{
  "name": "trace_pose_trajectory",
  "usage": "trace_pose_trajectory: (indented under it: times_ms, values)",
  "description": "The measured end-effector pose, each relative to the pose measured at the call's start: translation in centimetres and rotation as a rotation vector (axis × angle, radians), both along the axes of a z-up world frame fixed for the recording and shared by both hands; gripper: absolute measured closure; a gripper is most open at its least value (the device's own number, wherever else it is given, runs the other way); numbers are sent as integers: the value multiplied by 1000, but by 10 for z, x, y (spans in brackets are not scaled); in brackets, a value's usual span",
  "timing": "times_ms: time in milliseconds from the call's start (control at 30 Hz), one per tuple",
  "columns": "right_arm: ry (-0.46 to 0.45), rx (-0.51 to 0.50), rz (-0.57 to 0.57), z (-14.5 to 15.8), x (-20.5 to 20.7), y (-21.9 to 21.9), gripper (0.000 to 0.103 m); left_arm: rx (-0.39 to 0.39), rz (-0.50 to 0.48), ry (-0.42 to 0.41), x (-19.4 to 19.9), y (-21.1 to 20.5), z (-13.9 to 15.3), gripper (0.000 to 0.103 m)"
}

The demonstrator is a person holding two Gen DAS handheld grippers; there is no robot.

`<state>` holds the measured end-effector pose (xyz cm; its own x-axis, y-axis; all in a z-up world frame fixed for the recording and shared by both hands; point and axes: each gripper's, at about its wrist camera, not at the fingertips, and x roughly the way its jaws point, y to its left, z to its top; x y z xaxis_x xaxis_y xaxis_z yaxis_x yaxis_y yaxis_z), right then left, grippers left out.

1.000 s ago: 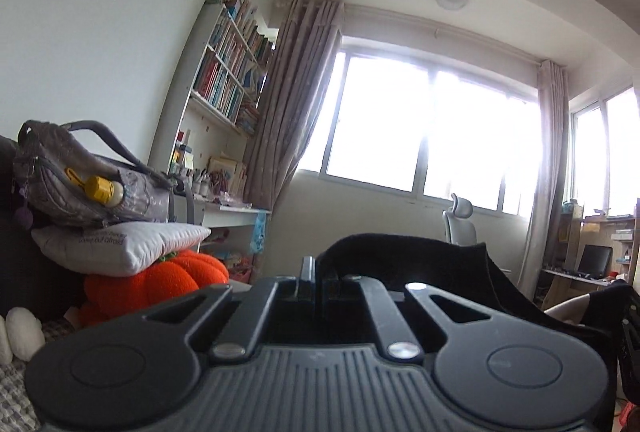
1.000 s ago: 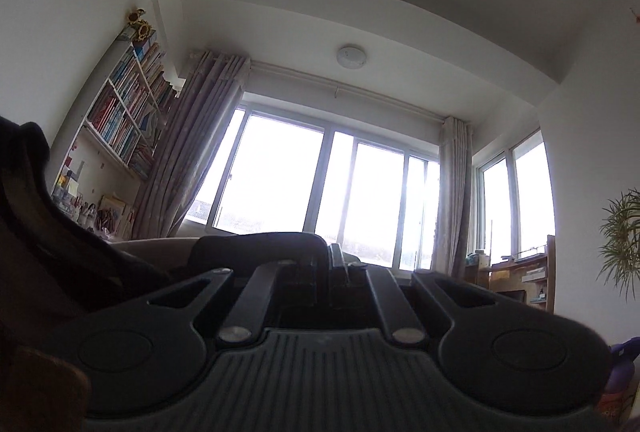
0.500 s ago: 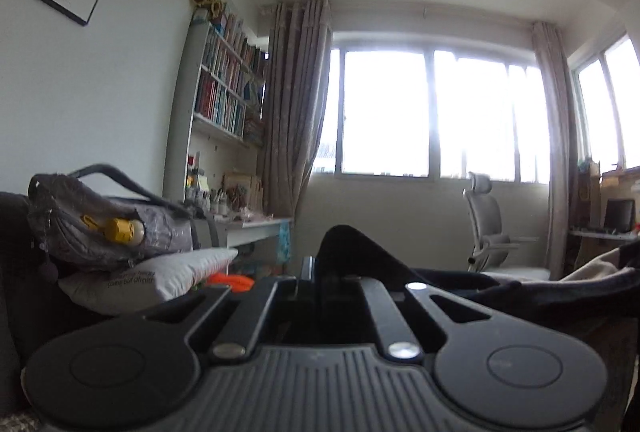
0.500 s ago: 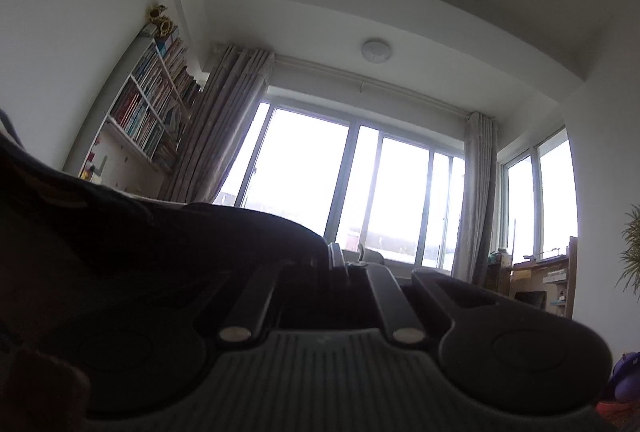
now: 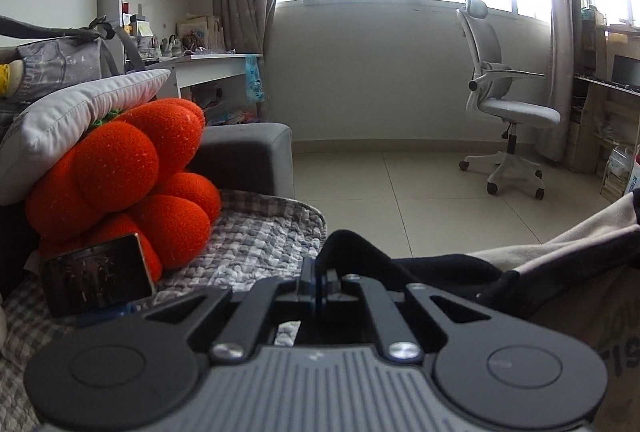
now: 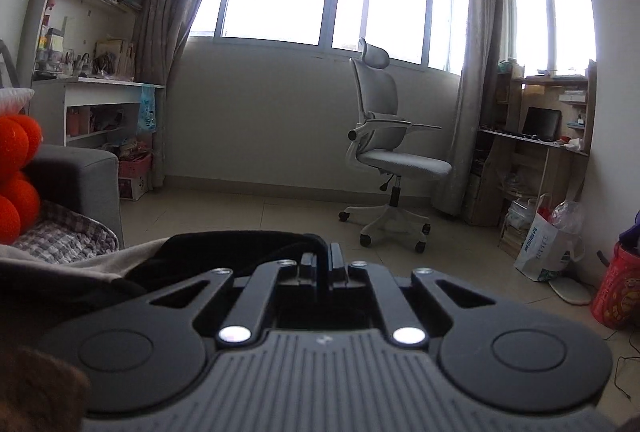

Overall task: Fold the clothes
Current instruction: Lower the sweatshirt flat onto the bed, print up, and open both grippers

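Black fabric with a beige lining, a soft garment (image 5: 472,268), is pinched at one edge by the left gripper (image 5: 320,282), whose two fingers are pressed together on a raised fold of the cloth. This gripper points forward and slightly downward over a grey-and-white checked quilted cover (image 5: 256,236) on a grey sofa (image 5: 244,155). From the clamped fold the garment trails off to the right of the fingers and hangs slack, its pale inner side turned up along the right edge of the left wrist view.

In the right wrist view, the right gripper (image 6: 322,262) is nearly level, aimed toward a light grey office chair (image 6: 384,135) across the tiled floor (image 6: 248,216). Its fingers are likewise closed on a black edge of the same garment (image 6: 224,252), which spreads to the left of them and lies over the sofa's front.

An orange plush pumpkin-shaped cushion (image 5: 132,175) sits to the left of the left gripper, under a white pillow (image 5: 76,115), with a small dark-screened device (image 5: 96,278) leaning against it.
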<state>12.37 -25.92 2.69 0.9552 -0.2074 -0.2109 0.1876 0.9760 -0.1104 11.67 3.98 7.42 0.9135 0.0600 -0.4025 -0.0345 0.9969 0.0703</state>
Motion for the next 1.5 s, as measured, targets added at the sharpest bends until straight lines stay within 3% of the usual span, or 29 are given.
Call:
trace_pose_trajectory:
  times_ms: [133, 233, 333, 400, 433, 500, 533, 567, 633, 733, 800, 933, 1000, 1133, 1267, 1333, 1500]
  values:
    - [-8, -10, -78, 5, 2, -6, 98, 28, -29, -39, 14, -22, 2, 101]
    - [86, -46, -60, -11, 12, -5, 98, 53, -26, 26, 33, -31, -22, 101]
    - [216, -26, -20, -42, 28, -5, 98, 19, -28, 109, 48, -29, -48, 100]
    - [224, -33, 2, -45, 31, -2, 98, -2, -37, 140, 54, -25, -55, 95]
    - [226, -38, 13, -45, 32, -1, 98, -10, -39, 147, 56, -23, -56, 91]
    - [221, -41, 24, -41, 34, 0, 97, -17, -28, 146, 57, -19, -56, 61]
    - [234, -34, 25, -42, 37, -1, 97, -19, -22, 145, 57, -17, -56, 40]
    - [247, -26, 26, -43, 40, -2, 95, -21, -16, 144, 57, -15, -56, 35]
    - [282, -13, 30, -47, 47, -5, 92, -27, -8, 152, 57, -9, -58, 34]
    - [324, 18, 27, -52, 53, -13, 91, -37, 2, 167, 55, 0, -61, 20]
    - [327, 53, 14, -51, 53, -21, 90, -45, 4, 170, 53, 5, -61, 19]
    - [353, 180, -38, -47, 52, -40, 73, -103, 9, 171, 49, 15, -57, 18]
    - [397, 201, -23, -48, 53, -42, 70, -100, -3, 167, 46, 13, -54, 17]
    - [380, 77, -10, -44, 46, -31, 70, -42, 11, 176, 44, 8, -53, 14]
    - [353, 24, 96, -32, 34, -18, 70, 21, 89, 130, 41, 8, -47, 14]
    - [382, 0, 231, -29, 28, -6, 70, 20, 86, 122, 39, 7, -44, 14]
    - [557, 35, 456, -48, 34, 20, 70, -7, -28, 181, 32, -8, -46, 14]
